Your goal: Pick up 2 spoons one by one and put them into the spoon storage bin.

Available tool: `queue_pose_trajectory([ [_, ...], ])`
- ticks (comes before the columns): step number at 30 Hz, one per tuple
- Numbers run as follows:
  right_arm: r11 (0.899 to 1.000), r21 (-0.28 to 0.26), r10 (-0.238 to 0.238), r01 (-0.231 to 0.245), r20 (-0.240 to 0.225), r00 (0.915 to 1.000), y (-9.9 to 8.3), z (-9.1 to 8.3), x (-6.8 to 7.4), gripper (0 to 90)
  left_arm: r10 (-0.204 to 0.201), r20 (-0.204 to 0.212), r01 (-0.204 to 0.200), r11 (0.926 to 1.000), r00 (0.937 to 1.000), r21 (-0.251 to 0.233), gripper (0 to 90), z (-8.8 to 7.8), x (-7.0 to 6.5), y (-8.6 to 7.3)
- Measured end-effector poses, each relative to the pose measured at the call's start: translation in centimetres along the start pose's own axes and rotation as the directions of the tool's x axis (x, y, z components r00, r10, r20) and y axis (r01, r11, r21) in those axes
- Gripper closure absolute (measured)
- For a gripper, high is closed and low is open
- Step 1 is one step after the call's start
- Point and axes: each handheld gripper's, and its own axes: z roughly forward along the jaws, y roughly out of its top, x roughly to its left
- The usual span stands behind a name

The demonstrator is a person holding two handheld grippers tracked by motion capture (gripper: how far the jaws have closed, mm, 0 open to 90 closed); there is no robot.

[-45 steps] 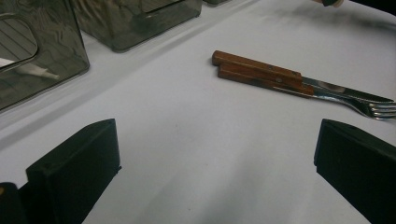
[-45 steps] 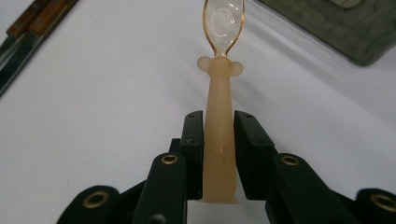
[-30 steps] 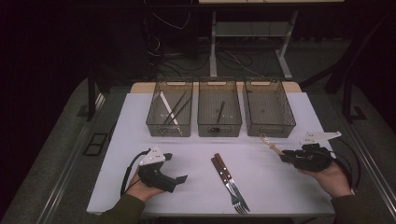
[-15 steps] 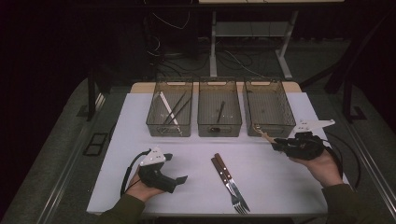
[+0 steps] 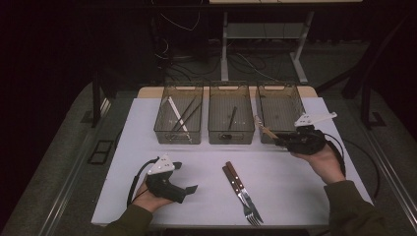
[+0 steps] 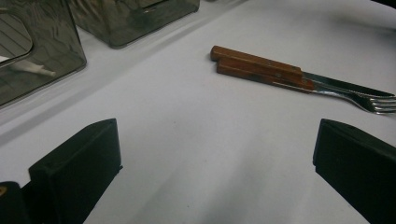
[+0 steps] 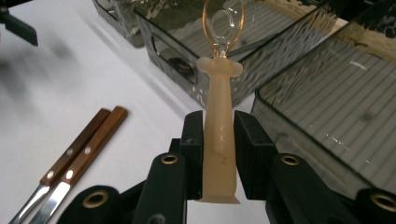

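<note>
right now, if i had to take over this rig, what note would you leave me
Right claw: shut on the spoon handle, held beside the right bin.
Left claw: open, holding nothing, resting on the table at near left.
Bins: left bin holds chopstick-like sticks, middle bin one dark utensil.
Left to do: likely drop the spoon into the right bin, then sort the knife and fork lying side by side at table centre.

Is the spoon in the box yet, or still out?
Still out. The right gripper is shut on the spoon by its handle, and its bowl points toward the boxes, over the table beside the right-hand box.
</note>
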Motion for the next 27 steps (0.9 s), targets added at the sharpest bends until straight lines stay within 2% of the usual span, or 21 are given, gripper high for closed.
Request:
queue_pose_trajectory([
  [16, 1.000, -0.004, 0.002, -0.002, -0.010, 0.9999, 4.5, 3.2, 0.1, 74.3, 0.002, -0.002, -0.002, 0.9999, 1.0000, -0.013, 0.0, -0.1, 0.0, 0.0],
  [22, 0.999, 0.031, -0.015, 0.015, -0.003, 0.9999, 6.4, 5.0, 0.4, 74.3, 0.007, 0.002, -0.007, 0.9999, 1.0000, -0.012, 0.0, -0.2, -0.1, 0.1],
  [27, 0.998, 0.062, -0.010, 0.010, -0.002, 0.9999, 7.3, 6.5, 0.2, 74.3, 0.006, 0.002, -0.006, 0.9999, 1.0000, -0.013, 0.0, -0.2, -0.1, 0.1],
])
